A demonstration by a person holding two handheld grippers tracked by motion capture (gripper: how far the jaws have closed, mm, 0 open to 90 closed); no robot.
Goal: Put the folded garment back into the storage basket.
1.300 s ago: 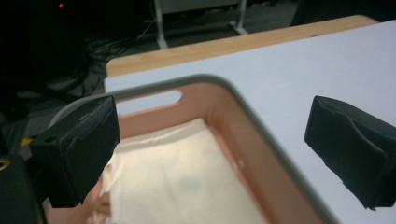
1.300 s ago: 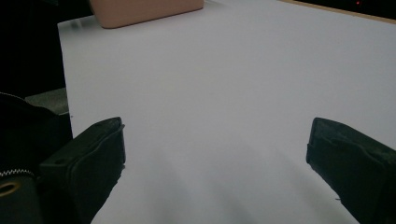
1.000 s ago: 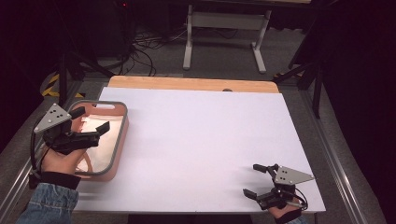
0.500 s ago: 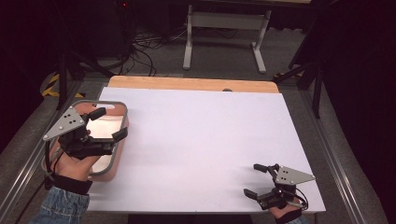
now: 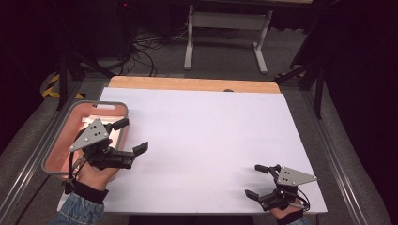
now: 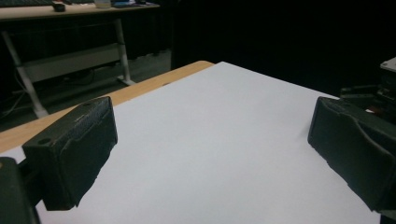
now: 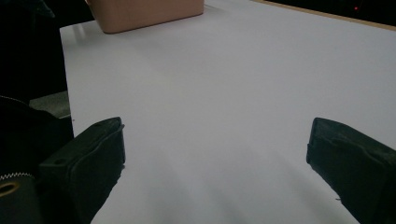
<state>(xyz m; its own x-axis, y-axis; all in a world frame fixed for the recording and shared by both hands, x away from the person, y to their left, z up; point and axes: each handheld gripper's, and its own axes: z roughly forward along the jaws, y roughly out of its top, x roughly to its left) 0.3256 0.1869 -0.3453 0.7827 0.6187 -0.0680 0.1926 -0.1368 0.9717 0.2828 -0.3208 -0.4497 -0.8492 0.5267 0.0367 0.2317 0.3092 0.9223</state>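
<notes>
Both hand-held tools are matte black, each topped by a grey three-cornered plate dotted with small dark screw holes. The left gripper (image 5: 130, 136) has blocky, square-ended black jaws with a small round hole near each tip, and a thin black cable loops from its underside. The right gripper (image 5: 256, 180) is built the same. The person wears a black wrist strap (image 5: 88, 191) and a blue denim sleeve (image 5: 77, 213).

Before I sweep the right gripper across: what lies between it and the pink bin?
Only bare white table between right gripper and pink bin, per the high view.
</notes>
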